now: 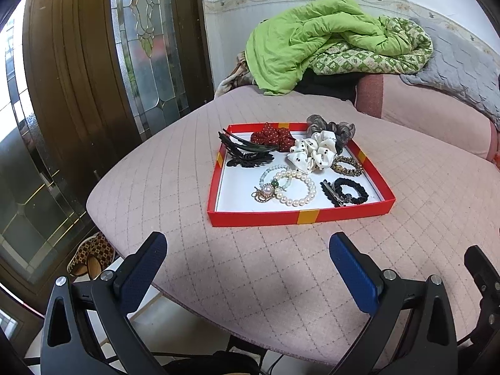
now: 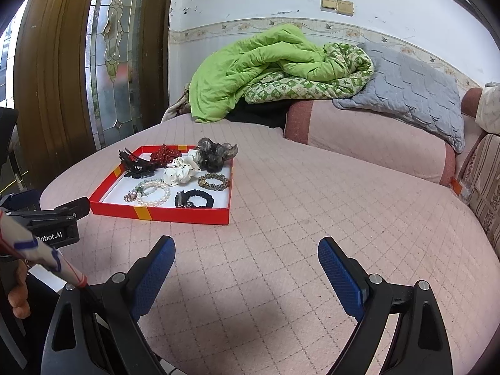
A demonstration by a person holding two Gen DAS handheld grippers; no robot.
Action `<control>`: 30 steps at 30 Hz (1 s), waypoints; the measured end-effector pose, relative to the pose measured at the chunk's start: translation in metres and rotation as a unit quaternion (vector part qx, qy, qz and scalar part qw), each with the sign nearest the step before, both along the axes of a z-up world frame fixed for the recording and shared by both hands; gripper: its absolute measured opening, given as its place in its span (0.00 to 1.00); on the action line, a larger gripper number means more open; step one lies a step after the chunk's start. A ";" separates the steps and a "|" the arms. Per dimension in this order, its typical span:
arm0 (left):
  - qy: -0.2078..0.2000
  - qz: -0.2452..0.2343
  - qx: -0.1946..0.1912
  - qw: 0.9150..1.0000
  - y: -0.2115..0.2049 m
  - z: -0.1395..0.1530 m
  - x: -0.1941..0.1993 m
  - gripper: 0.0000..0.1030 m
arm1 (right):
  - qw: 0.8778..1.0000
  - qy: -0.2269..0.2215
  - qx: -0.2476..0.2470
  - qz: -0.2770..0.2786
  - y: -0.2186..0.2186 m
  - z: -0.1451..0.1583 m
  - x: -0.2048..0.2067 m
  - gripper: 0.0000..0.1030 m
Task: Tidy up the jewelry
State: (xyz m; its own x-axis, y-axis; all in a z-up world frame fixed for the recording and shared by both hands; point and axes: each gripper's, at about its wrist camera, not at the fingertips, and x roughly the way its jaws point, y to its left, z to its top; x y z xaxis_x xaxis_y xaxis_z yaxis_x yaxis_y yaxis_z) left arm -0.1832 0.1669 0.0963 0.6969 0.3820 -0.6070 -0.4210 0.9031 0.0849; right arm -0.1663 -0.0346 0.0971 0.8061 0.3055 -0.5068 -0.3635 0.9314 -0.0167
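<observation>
A red tray (image 1: 265, 219) with a white floor sits on the pink quilted bed; it also shows in the right wrist view (image 2: 175, 215). It holds a pearl bracelet (image 1: 297, 187), a black hair tie (image 1: 351, 190), a leopard hair tie (image 1: 347, 165), a white dotted scrunchie (image 1: 312, 153), a red dotted scrunchie (image 1: 275, 136), a grey scrunchie (image 1: 331, 126) and black hair claws (image 1: 247, 153). My left gripper (image 1: 247, 250) is open and empty, short of the tray's near edge. My right gripper (image 2: 247, 256) is open and empty, near and to the right of the tray.
A green quilt (image 1: 315, 37) and a grey pillow (image 2: 406, 87) lie at the back on a pink bolster (image 2: 368, 137). A wooden door with stained glass (image 1: 147, 47) stands left. Slippers (image 1: 90, 256) lie on the floor below the bed's left edge.
</observation>
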 end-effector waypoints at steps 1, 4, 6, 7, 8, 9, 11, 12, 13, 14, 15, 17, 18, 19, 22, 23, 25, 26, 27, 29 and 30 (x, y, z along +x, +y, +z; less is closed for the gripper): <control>0.000 -0.001 0.000 1.000 0.000 0.000 0.000 1.00 | 1.000 -0.001 -0.002 0.002 0.001 0.000 0.000 0.92; 0.002 -0.001 -0.002 1.000 0.000 0.000 0.001 1.00 | 1.000 0.001 -0.006 0.004 0.004 -0.002 0.002 0.92; 0.002 -0.002 -0.002 1.000 0.000 0.000 0.001 1.00 | 1.000 0.002 -0.005 0.005 0.004 -0.002 0.001 0.92; 0.002 -0.002 -0.002 1.000 0.000 0.000 0.001 1.00 | 1.000 0.001 -0.005 0.005 0.005 -0.002 0.001 0.92; 0.002 -0.003 -0.002 1.000 0.000 0.000 0.001 1.00 | 1.000 0.001 -0.007 0.006 0.005 -0.002 0.001 0.92; 0.002 -0.004 -0.003 1.000 0.000 -0.001 0.001 1.00 | 1.000 0.001 -0.007 0.006 0.005 -0.002 0.001 0.92; 0.002 -0.006 -0.002 1.000 -0.001 -0.001 0.002 1.00 | 1.000 0.001 -0.007 0.004 0.006 -0.002 0.001 0.93; 0.002 -0.006 -0.002 1.000 -0.002 -0.001 0.002 1.00 | 1.000 0.002 -0.008 0.004 0.006 -0.002 0.001 0.93; 0.002 -0.007 -0.002 1.000 -0.002 -0.001 0.002 1.00 | 1.000 0.002 -0.008 0.005 0.006 -0.002 0.001 0.93; 0.001 -0.006 -0.002 1.000 -0.002 -0.001 0.002 1.00 | 1.000 0.002 -0.008 0.004 0.006 -0.003 0.001 0.93; 0.002 -0.007 -0.002 1.000 -0.002 -0.001 0.002 1.00 | 1.000 0.002 -0.008 0.004 0.006 -0.003 0.001 0.93; 0.001 -0.006 -0.002 1.000 -0.002 -0.001 0.002 1.00 | 1.000 0.002 -0.008 0.005 0.006 -0.003 0.001 0.93; 0.001 -0.006 -0.002 1.000 -0.002 -0.001 0.002 1.00 | 1.000 0.001 -0.009 0.005 0.006 -0.003 0.001 0.93; 0.002 -0.006 -0.002 1.000 -0.001 -0.001 0.003 1.00 | 1.000 0.001 -0.010 0.006 0.007 -0.003 0.001 0.93; 0.001 -0.004 -0.002 1.000 -0.002 -0.001 0.002 1.00 | 1.000 0.000 -0.011 0.007 0.008 -0.004 0.000 0.93; 0.002 -0.005 -0.002 1.000 -0.002 -0.001 0.002 1.00 | 1.000 0.000 -0.011 0.007 0.008 -0.004 0.000 0.93; 0.002 -0.005 -0.002 1.000 -0.002 -0.001 0.002 1.00 | 1.000 0.000 -0.011 0.006 0.008 -0.004 0.000 0.93; 0.002 -0.006 -0.003 1.000 -0.001 -0.001 0.002 1.00 | 1.000 0.000 -0.011 0.007 0.008 -0.004 0.000 0.93; 0.002 -0.005 -0.002 1.000 -0.002 -0.001 0.002 1.00 | 1.000 -0.001 -0.011 0.007 0.008 -0.004 0.000 0.93; 0.001 -0.006 -0.002 1.000 -0.002 -0.001 0.002 1.00 | 1.000 0.000 -0.011 0.007 0.008 -0.004 0.000 0.93; 0.002 -0.006 -0.002 1.000 -0.001 -0.001 0.002 1.00 | 1.000 -0.001 -0.011 0.007 0.008 -0.003 0.000 0.93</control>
